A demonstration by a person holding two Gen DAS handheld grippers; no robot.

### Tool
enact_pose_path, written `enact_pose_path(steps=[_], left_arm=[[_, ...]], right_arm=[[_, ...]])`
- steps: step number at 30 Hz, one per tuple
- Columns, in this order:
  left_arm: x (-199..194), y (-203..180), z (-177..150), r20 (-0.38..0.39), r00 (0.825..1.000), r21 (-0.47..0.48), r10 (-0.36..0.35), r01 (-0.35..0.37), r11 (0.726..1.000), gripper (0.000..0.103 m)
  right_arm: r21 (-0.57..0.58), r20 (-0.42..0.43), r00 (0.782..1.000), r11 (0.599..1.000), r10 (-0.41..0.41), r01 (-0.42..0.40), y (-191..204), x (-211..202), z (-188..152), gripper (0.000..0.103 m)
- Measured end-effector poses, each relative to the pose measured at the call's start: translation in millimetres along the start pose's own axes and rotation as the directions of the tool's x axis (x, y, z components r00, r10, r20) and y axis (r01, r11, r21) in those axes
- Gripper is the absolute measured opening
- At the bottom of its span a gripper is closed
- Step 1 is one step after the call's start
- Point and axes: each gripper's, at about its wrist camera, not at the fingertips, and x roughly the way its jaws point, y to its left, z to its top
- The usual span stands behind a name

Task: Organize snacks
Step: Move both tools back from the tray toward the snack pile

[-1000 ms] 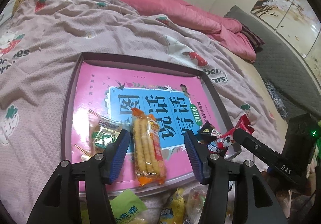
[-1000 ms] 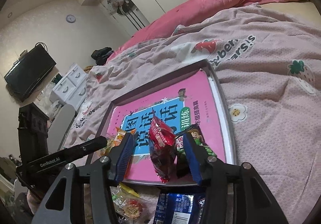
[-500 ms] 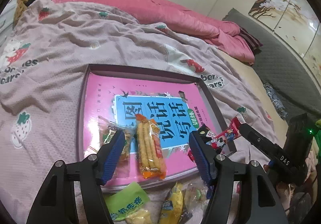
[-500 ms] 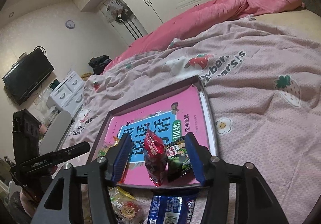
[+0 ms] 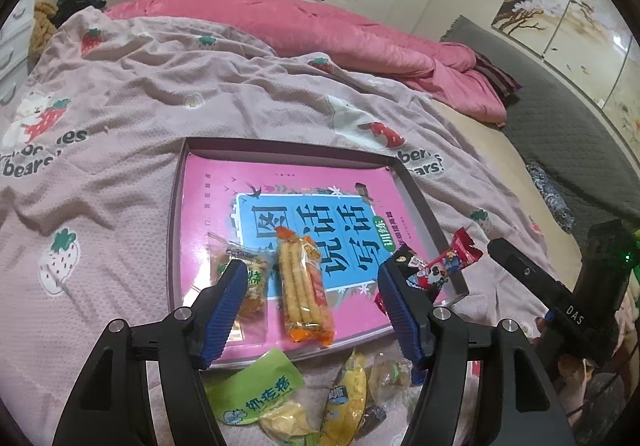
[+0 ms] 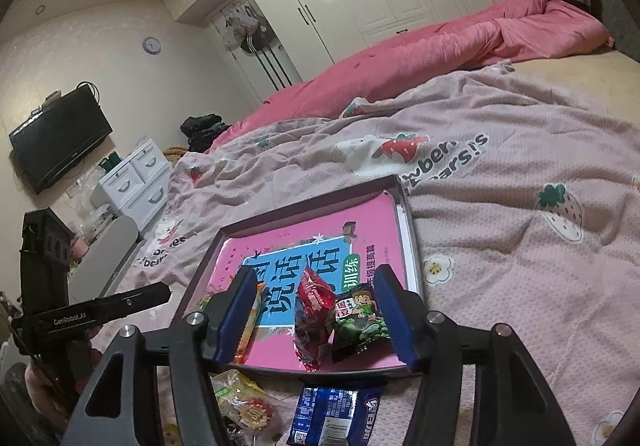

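Note:
A shallow tray (image 5: 208, 144) (image 6: 404, 206) lined with a pink book lies on the bed. In the left wrist view an orange biscuit-stick pack (image 5: 304, 286) and a clear snack pack (image 5: 244, 270) rest in the tray; my left gripper (image 5: 310, 306) hovers open above them, pads clear. In the right wrist view a red packet (image 6: 312, 310) and a green cartoon packet (image 6: 360, 318) lie at the tray's near edge. My right gripper (image 6: 316, 316) is opening around them, its pads off both. Each gripper shows in the other's view: the right gripper (image 5: 560, 298), the left gripper (image 6: 92, 314).
Loose snacks lie on the blanket in front of the tray: a green pack (image 5: 256, 390), a yellow pack (image 5: 344, 402), a blue pack (image 6: 340, 414) and a round biscuit pack (image 6: 248, 410). A pink quilt (image 5: 320, 30) lies further back. A white drawer unit (image 6: 136, 182) stands left.
Both grippers have risen and drawn back from the tray. Both sets of jaws have widened, the red packet and the biscuit-stick pack staying in the tray. More loose snacks show below.

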Motion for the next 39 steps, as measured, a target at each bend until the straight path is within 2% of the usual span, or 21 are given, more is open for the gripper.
enact_pose_path(steps=[23,30,39], left_arm=[[-25.2,7.3,-11.5,0.003,0.999,0.011,0.036,-0.036,0.999,0.074],[-30.1,8.8,-16.2,-0.002,0.999,0.010,0.038,-0.038,0.999,0.074],[-32.3,1.4,-25.8,-0.030,0.999,0.038,0.021,-0.019,0.999,0.074]], right_arm=[[-0.186,0.050,0.999,0.982,-0.019,0.028,39.7,-28.8,-9.2,0.064],[-0.266,0.043,0.999,0.963,-0.023,0.034,57.3,-31.6,-16.6,0.065],[-0.322,-0.007,1.000,0.947,0.012,-0.014,70.0,-30.6,-26.2,0.065]])
